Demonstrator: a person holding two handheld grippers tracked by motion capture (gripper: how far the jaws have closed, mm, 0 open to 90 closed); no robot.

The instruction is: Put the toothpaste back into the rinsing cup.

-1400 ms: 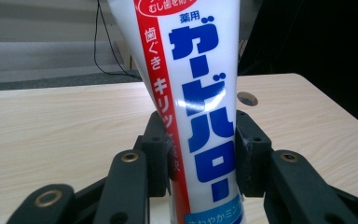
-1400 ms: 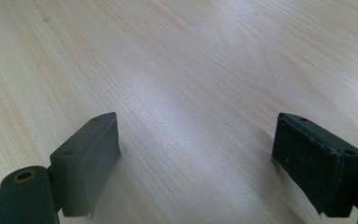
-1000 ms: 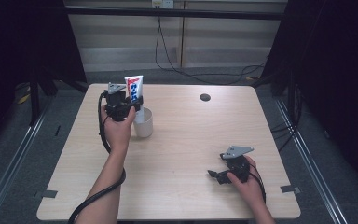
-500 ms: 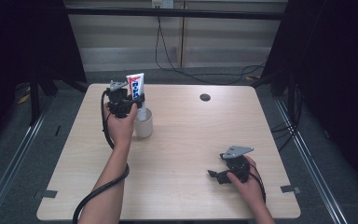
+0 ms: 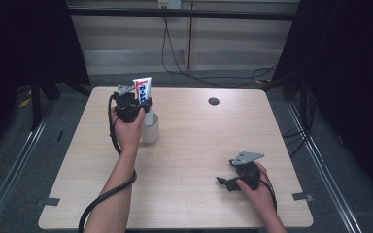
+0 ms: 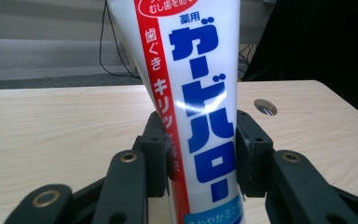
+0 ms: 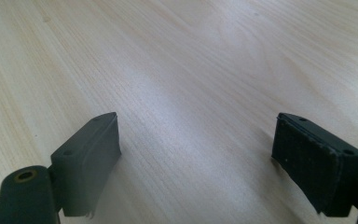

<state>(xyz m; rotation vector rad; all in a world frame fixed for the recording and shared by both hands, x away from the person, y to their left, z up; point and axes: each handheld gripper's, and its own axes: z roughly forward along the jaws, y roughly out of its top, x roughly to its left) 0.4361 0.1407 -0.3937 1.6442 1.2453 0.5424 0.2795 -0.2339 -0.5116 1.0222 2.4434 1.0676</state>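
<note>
A white toothpaste tube (image 5: 143, 90) with a red stripe and blue lettering stands upright at the table's back left, and my left gripper (image 5: 143, 104) is shut on it. Its lower end reaches the mouth of a white cup (image 5: 150, 132) that stands just right of my hand. In the left gripper view the tube (image 6: 200, 93) rises between the two black pads (image 6: 251, 154), which press on both its sides. My right gripper (image 5: 224, 171) rests low on the table at the front right, pointing left. Its jaws (image 7: 196, 149) stand wide open over bare wood.
The light wooden table (image 5: 194, 145) has a round dark cable hole (image 5: 213, 101) near its back edge, also seen past the tube (image 6: 265, 106). A black cable (image 5: 109, 194) trails from the left gripper along my forearm. Dark curtains and floor rails surround the table.
The left gripper with the tube has shifted very slightly to the right above the cup. The right gripper has stayed where it was.
</note>
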